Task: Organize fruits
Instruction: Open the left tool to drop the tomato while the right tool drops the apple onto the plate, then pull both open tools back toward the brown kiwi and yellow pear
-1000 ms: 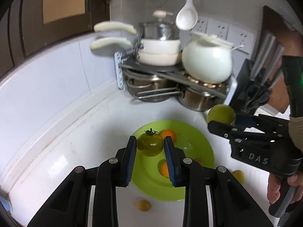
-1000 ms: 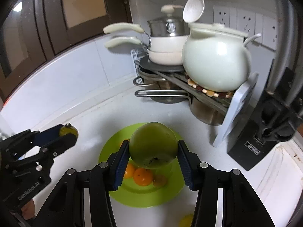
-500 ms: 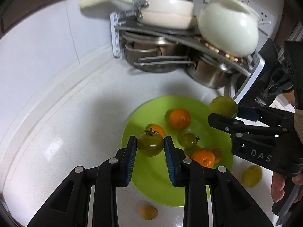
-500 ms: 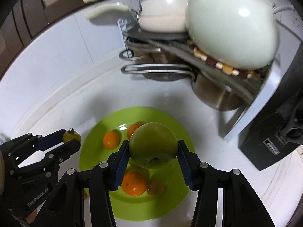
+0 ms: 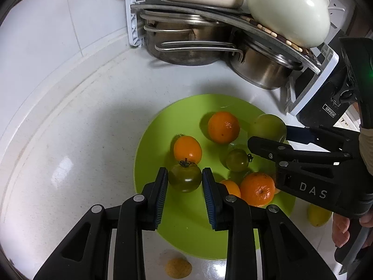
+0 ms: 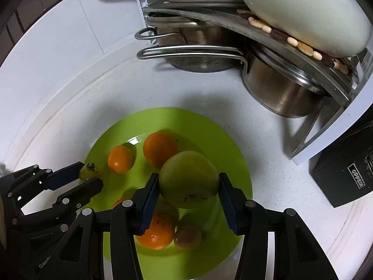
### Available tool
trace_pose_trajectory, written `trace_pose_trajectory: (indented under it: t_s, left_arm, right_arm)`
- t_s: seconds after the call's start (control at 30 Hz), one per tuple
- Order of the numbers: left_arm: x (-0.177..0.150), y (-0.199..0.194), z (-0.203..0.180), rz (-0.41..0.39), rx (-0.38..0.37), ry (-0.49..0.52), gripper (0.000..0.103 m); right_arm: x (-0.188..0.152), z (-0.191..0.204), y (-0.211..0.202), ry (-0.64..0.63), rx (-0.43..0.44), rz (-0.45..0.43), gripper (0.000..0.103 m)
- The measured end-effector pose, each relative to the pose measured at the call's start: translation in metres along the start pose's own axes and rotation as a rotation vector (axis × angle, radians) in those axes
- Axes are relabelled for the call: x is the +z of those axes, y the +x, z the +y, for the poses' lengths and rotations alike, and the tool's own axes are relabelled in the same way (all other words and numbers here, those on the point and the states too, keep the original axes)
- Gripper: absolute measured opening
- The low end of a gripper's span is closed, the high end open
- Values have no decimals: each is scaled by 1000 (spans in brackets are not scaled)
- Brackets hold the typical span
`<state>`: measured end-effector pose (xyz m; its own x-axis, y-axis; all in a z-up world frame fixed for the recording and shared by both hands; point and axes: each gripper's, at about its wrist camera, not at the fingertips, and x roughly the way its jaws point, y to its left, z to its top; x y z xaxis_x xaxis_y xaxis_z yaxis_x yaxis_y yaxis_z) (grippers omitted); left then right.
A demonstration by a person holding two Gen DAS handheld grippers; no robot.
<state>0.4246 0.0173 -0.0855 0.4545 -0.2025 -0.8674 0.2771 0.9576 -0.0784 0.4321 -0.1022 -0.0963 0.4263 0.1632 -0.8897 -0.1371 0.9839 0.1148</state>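
My left gripper (image 5: 185, 175) is shut on a small dark green tomato (image 5: 185, 178) with a stem, held just above the near left part of a lime green plate (image 5: 151, 163). My right gripper (image 6: 188, 182) is shut on a large green round fruit (image 6: 188, 178) over the same plate (image 6: 237, 163). Several oranges (image 5: 223, 127) and another green tomato (image 5: 237, 160) lie on the plate. In the right wrist view the left gripper (image 6: 89, 176) shows at the left with its tomato (image 6: 87, 171). The right gripper (image 5: 268, 133) shows at the right in the left wrist view.
A rack with steel pots (image 5: 186, 44) and a white ceramic pot (image 5: 289, 11) stands behind the plate. A black knife block (image 6: 345, 170) is at the right. A small yellow fruit (image 5: 319, 214) and an orange-brown one (image 5: 178, 267) lie on the white counter (image 5: 81, 128) beside the plate.
Both grippers have sunk toward the plate and tipped further down, each keeping hold of its fruit. The plate and its oranges now fill more of both views.
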Motion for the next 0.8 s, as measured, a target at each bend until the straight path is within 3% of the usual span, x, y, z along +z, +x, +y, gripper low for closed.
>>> trace_pose_trajectory:
  t_s: [0.1, 0.33, 0.53, 0.77, 0.8]
  left_arm:
    - [1, -4, -1, -19, 1, 1, 38]
    - [-6, -33, -1, -87, 28, -12, 40]
    - [-22, -74, -3, -195, 65, -28, 44]
    - [-49, -119, -10, -298, 99, -50, 56]
    - [-54, -124, -11, -313, 102, -52, 57]
  right_arm:
    - [-1, 0, -3, -8, -1, -18, 52]
    - [-8, -2, -30, 4, -3, -88, 54]
    - [-26, 1, -72, 8, 20, -197, 54]
    - [-58, 9, -117, 5, 9, -304, 61]
    - [-64, 10, -124, 11, 1, -323, 66]
